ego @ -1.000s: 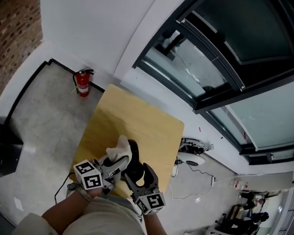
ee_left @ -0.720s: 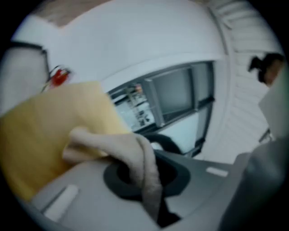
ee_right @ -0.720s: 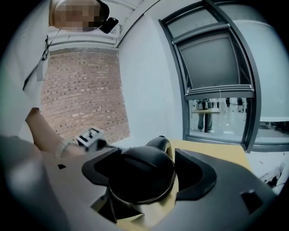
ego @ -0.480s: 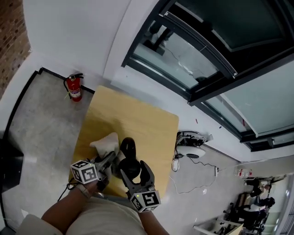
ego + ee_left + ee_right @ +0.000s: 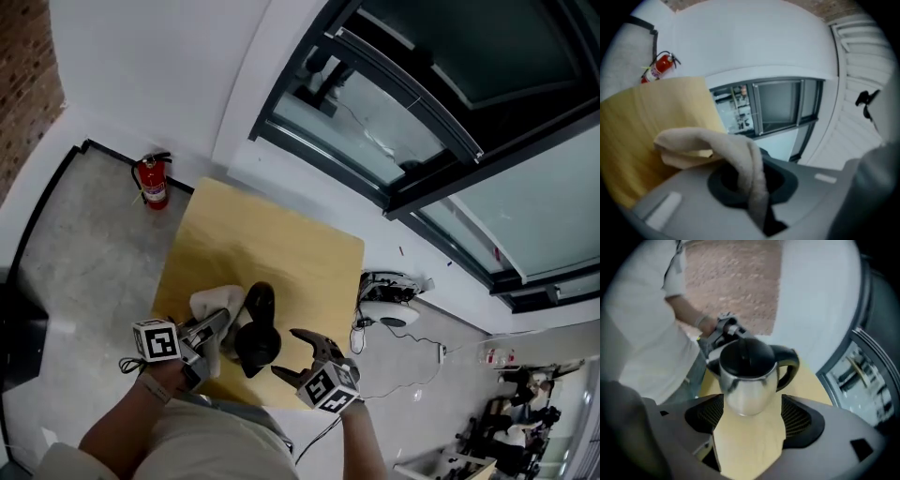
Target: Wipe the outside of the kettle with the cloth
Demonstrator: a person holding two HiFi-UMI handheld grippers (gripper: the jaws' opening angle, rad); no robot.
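A steel kettle (image 5: 749,380) with a black lid and handle stands upright near the front edge of the yellow table (image 5: 281,248); in the head view the kettle (image 5: 256,328) looks mostly black. My right gripper (image 5: 289,353) is open just right of it, and in the right gripper view the gripper (image 5: 749,420) has the kettle just beyond its spread jaws, not between them. A cream cloth (image 5: 216,306) lies against the kettle's left side. My left gripper (image 5: 216,326) is shut on the cloth (image 5: 722,145), which drapes out over the jaws of the left gripper (image 5: 754,192).
A red fire extinguisher (image 5: 153,181) stands on the floor by the wall, beyond the table's far left corner. Cables and a white device (image 5: 389,314) lie on the floor right of the table. Dark-framed windows (image 5: 422,122) run along the right.
My right gripper has swung to the right, off the kettle, and now stands open beside it. The left gripper and cloth have dropped slightly along the kettle's left side.
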